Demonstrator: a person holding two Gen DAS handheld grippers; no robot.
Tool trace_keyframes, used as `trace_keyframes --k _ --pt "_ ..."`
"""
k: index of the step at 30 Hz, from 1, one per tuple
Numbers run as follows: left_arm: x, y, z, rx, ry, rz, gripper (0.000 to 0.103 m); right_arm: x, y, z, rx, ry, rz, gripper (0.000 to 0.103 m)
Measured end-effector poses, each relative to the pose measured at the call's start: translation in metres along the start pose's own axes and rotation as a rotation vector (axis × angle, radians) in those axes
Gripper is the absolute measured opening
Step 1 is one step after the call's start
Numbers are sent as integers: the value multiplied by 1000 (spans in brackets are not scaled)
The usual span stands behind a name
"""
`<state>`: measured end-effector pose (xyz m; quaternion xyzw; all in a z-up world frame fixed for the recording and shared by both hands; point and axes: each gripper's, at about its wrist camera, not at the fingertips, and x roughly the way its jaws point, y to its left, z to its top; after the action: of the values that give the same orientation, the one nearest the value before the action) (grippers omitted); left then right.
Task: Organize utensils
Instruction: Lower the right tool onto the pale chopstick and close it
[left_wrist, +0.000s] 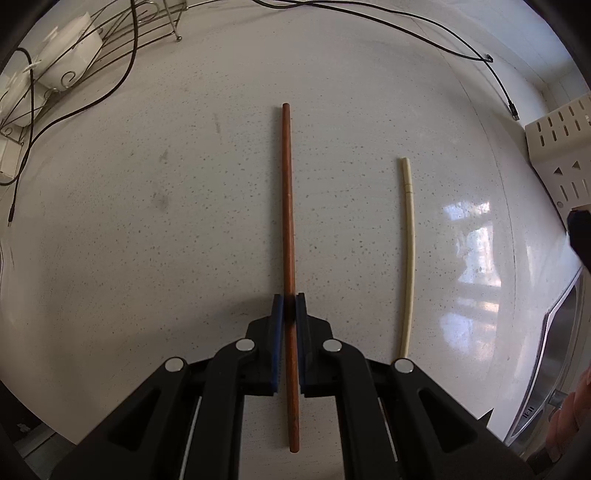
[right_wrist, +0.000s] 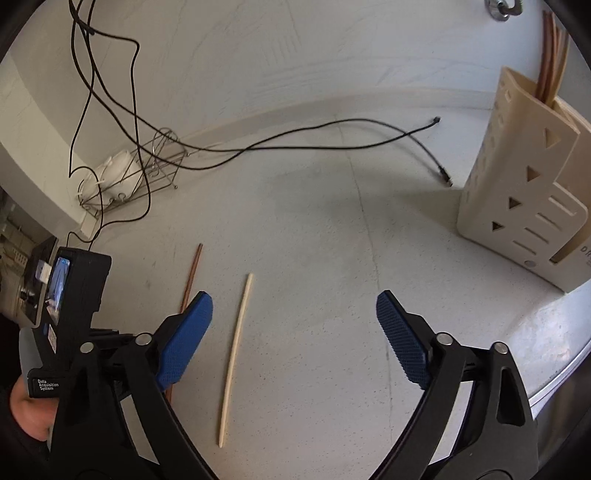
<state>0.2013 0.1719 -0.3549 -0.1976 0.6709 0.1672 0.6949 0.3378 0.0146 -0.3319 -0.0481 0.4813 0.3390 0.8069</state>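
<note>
Speckled white countertop (left_wrist: 184, 221), window glare, pale wall (right_wrist: 258, 55) behind

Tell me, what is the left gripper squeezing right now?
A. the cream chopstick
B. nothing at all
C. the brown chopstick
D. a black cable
C: in the left wrist view the left gripper has its blue pads shut on the brown chopstick, while the cream chopstick lies apart on the counter, untouched.
</note>
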Motion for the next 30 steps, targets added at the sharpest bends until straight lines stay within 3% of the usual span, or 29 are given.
trace_keyframes --k 10,17,22,30 --pt "0 40 -13 -55 -11 -6 6 52 17 -2 36 273 41 49" --pt "0 43 -19 -85 2 -23 6 79 33 -2 60 452 20 47" --pt "-7 49 -21 -93 8 -37 6 88 44 2 50 505 -2 47" --pt "-13 52 -20 -113 17 -47 6 103 62 5 48 582 -39 37"
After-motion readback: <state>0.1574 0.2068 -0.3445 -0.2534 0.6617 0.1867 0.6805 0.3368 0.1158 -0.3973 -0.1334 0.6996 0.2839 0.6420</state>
